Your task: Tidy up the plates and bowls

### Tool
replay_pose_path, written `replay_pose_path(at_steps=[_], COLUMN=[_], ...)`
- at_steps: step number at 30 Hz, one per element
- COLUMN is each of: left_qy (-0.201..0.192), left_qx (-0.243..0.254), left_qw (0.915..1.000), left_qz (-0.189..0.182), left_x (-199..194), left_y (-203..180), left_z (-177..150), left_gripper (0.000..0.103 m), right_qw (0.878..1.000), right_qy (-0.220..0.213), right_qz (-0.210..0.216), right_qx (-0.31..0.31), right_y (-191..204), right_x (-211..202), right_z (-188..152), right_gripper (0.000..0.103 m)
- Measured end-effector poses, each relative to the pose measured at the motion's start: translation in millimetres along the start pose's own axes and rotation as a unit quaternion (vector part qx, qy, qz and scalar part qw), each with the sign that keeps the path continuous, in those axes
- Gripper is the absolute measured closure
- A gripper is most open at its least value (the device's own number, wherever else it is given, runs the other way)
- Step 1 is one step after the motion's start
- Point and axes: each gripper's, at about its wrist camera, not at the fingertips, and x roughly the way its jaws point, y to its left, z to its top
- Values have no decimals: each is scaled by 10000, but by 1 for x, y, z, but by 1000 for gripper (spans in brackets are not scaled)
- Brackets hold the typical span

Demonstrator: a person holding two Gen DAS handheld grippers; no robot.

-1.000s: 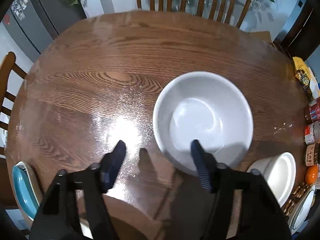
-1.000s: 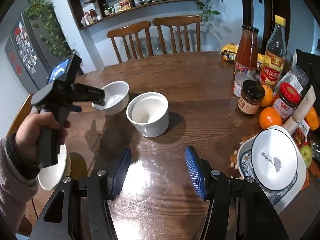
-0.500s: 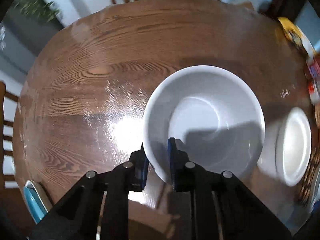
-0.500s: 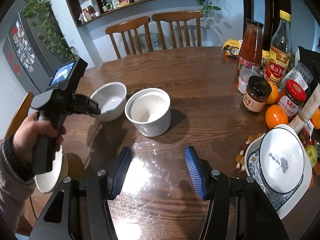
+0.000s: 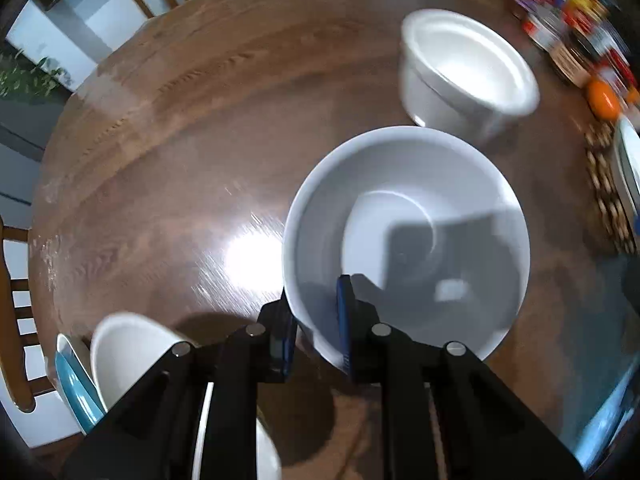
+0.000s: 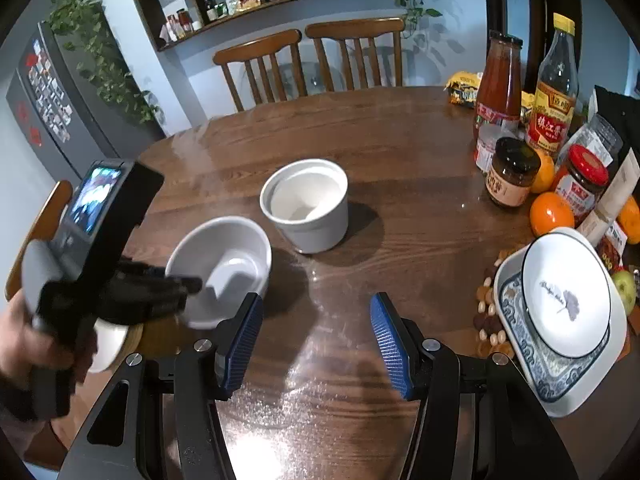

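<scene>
Fingers (image 5: pixel 344 320) hiding white bowl (image 5: pixel 404 240) near rim, jars (image 5: pixel 576 28) blurred

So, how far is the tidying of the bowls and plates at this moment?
Early stage. Done: a small round plate sits on a patterned plate. In hand: the left gripper pinches the rim of a white bowl. Left: the straight-sided bowl stands alone, and the right gripper is open, holding nothing.

Dim room, tabletop (image 5: pixel 168 184) glare, motion blur, fisheye edges
</scene>
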Motion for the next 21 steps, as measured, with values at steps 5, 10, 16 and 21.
replay_pose_path(at_steps=[5, 10, 16, 21], left_qy=[28, -53, -172, -230], left_qx=[210, 195, 121, 23], left_qw=[9996, 9996, 9997, 9997], left_qz=[-167, -208, -117, -99], left_x=[-10, -18, -21, -16], left_y=[-21, -31, -39, -29], left_z=[-35, -65, -85, -84], left_gripper=[85, 85, 83, 83], right_qw=[9997, 9986, 9970, 9953], right_qy=[233, 478, 673, 821], right_qz=[33, 79, 184, 221], right_qx=[-58, -225, -347, -455], right_y=[4, 13, 21, 27], right_x=[10, 21, 31, 39], right_z=[-11, -24, -34, -41], right_gripper=[46, 46, 46, 46])
